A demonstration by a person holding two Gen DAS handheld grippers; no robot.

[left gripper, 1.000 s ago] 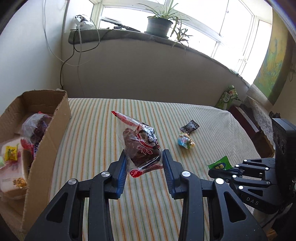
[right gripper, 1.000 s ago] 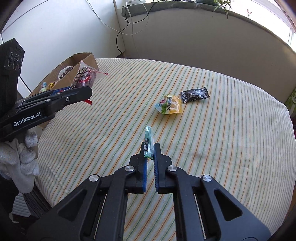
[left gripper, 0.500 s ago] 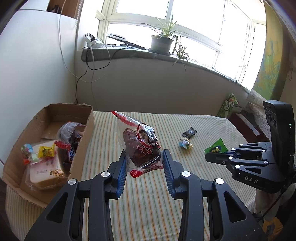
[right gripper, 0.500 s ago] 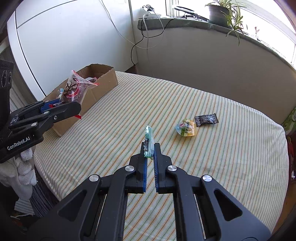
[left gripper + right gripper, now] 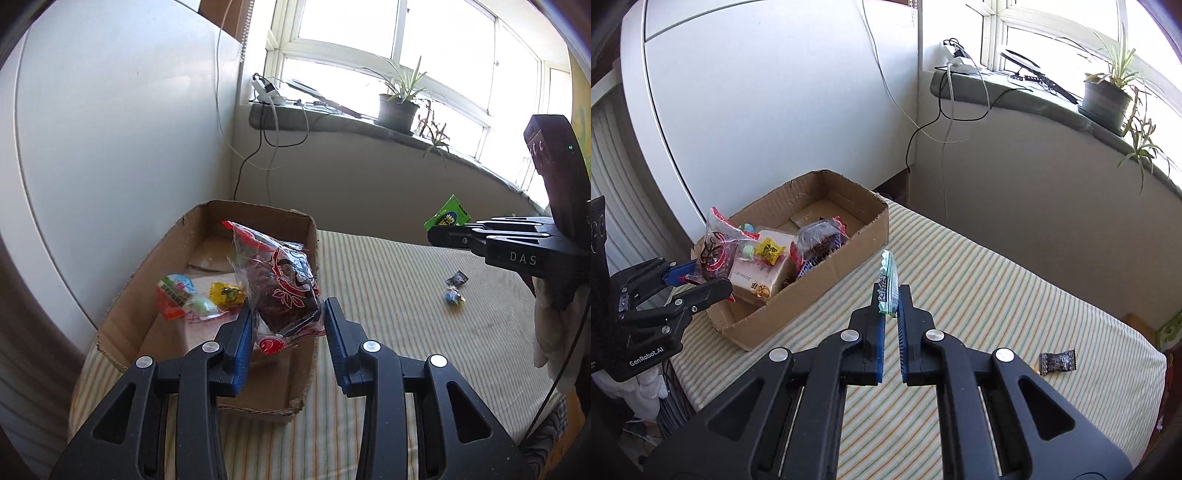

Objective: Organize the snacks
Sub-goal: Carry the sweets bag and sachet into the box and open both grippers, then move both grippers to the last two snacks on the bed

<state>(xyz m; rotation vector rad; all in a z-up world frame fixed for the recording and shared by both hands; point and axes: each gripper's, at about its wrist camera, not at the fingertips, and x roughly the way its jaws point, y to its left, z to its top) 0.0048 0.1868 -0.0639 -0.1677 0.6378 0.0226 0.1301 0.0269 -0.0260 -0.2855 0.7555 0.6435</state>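
Two grippers each held a snack. The left gripper (image 5: pixel 288 325) had its fingers part way apart, pressed on a clear bag of dark red dates (image 5: pixel 280 284). The bag hung over the near end of the cardboard box (image 5: pixel 129 295). The right gripper (image 5: pixel 889 306) had its fingers squeezed almost shut on a thin green packet (image 5: pixel 887 273) that stood on its edge. That packet was above the striped cloth (image 5: pixel 997 295), just beside the box but not over it yet.

Inside the box lay a yellow candy (image 5: pixel 770 251), a pale bread pack (image 5: pixel 757 277) and another dark bag (image 5: pixel 816 240). Two small snacks, a black wrapper (image 5: pixel 1057 362) and a bright candy (image 5: pixel 455 296), lay on the cloth, well apart from the box.

It looked like the carrying step. Next, I think, the left fingers needed to spread so the bag could drop in. The right one needed to move over the box first.
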